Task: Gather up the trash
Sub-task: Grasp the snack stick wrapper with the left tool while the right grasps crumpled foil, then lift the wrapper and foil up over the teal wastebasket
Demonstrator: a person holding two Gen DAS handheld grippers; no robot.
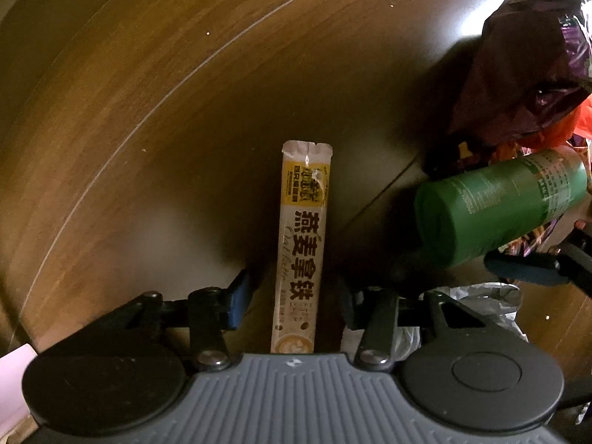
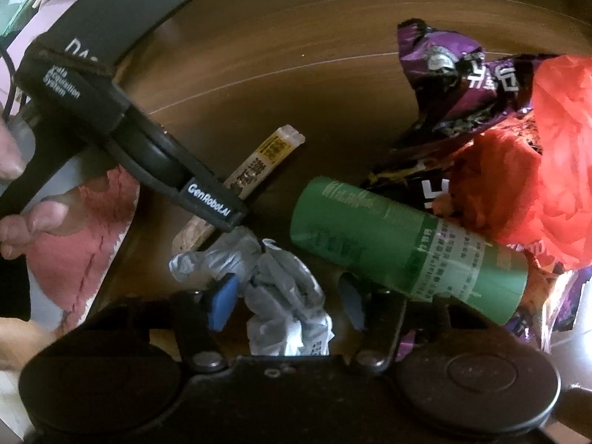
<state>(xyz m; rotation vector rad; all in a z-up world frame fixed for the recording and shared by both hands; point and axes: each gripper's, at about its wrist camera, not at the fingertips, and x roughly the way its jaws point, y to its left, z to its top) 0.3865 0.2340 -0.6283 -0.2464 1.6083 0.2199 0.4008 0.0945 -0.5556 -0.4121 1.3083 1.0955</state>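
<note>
Left tongs (image 1: 292, 296): pointed down over the coffee sachet (image 1: 301, 244); the sachet lies lengthwise between the two fingers, a gap is seen on each side, so the tongs are released and nothing is grasped.
Right tongs (image 2: 286, 303): set astride the crumpled grey wrapper (image 2: 281, 288); the blue pads (image 2: 222, 305) are not seen pressing on it, so these tongs are judged released as well.
Coffee sachet: flat on the wooden surface (image 1: 148, 111), torn end away from the camera, apart from the other litter.
Crumpled grey wrapper: on the surface just beside the near end of the sachet and close to the green can.
Green can (image 2: 399, 248): lying on its side, leaning against the heap behind it, untouched.
Purple snack bag (image 2: 455, 85): crumpled, at the far side of the heap, untouched.
Red plastic bag (image 2: 555, 170): bunched against the purple bag, untouched.
Collecting bin or bag: none is seen in either view.
Done so far: nothing is shown as collected; every piece is seen lying on the surface.
Left to do: both grasps are to be completed, then the can and the two bags are to be picked up.
</note>
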